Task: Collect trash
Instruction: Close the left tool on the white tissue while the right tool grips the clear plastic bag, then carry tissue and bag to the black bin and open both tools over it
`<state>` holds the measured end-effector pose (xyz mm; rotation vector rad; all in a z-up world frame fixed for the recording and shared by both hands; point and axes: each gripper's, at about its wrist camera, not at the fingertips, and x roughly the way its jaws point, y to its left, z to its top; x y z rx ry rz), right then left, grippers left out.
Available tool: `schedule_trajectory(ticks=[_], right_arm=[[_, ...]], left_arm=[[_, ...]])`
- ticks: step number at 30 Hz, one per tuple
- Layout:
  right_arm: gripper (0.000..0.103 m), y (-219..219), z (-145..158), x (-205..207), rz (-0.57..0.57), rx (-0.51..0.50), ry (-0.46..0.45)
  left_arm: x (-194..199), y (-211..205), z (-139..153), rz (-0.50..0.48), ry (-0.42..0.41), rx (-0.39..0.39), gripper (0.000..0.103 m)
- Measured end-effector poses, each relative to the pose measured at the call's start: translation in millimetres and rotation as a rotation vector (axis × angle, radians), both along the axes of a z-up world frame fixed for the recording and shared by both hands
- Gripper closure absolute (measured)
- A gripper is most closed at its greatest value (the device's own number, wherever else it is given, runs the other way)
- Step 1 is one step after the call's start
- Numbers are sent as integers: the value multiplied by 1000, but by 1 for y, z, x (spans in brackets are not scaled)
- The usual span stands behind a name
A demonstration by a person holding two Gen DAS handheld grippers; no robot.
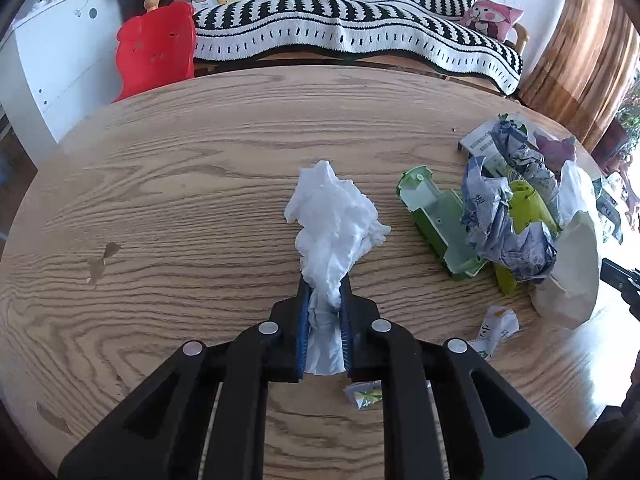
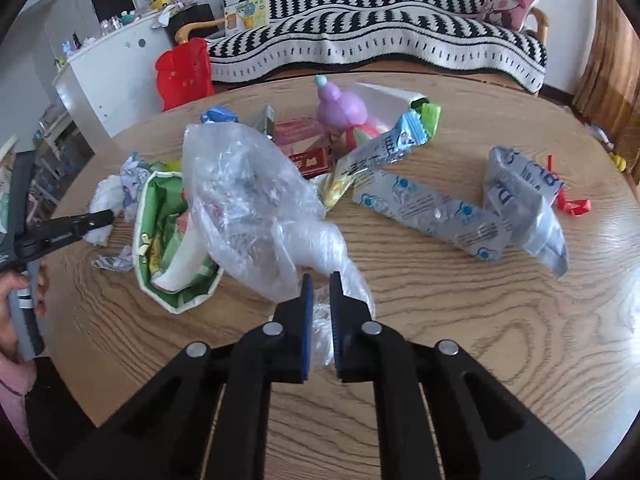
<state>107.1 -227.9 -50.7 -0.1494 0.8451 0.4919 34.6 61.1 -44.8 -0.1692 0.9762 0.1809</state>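
A crumpled white tissue (image 1: 334, 216) lies on the round wooden table (image 1: 180, 184), and my left gripper (image 1: 325, 284) is shut on its near end. In the right wrist view a clear crumpled plastic bag (image 2: 240, 200) lies in front of me. My right gripper (image 2: 322, 280) is shut on the bag's near tail. The left gripper (image 2: 96, 220) also shows at the left edge of that view, touching the white tissue (image 2: 105, 196), with a hand (image 2: 16, 292) behind it.
A trash pile sits at the right: green plastic shell (image 1: 436, 220), crumpled printed wrapper (image 1: 504, 224), white torn paper (image 1: 572, 284). Silver-blue foil packs (image 2: 436, 212), a purple toy (image 2: 344, 108), a red box (image 2: 300, 140) and a green-lined bag (image 2: 168, 240) lie ahead. A striped sofa (image 1: 340, 20) stands behind the table.
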Motion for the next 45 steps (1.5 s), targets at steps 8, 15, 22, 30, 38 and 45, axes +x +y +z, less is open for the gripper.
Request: schedule_trajectory(ticks=[8,15,22,30,38,45], right_arm=[[11,9,2,-6,4,-48,-88],[53,12,-20,18,4,-44,32],[90,4,-10,15,-28,-1,3],[91,-15,37,-17,-37,200,-121],[91,-151,94,-116,-161,256,-236],[91,-298,30,-197,-375,117,-75]], left_arm=[[-6,8,-1,-3,6,-27,90],[-2,6,-1,-17,12,-22,90],[-5,4,4,-23,-11,-24,90],[-30,-25,50,-42,-149,-51,90],[-78,-201,121,-448,-195,-125,90],[-132,-394,76,-829,26,-167,90]])
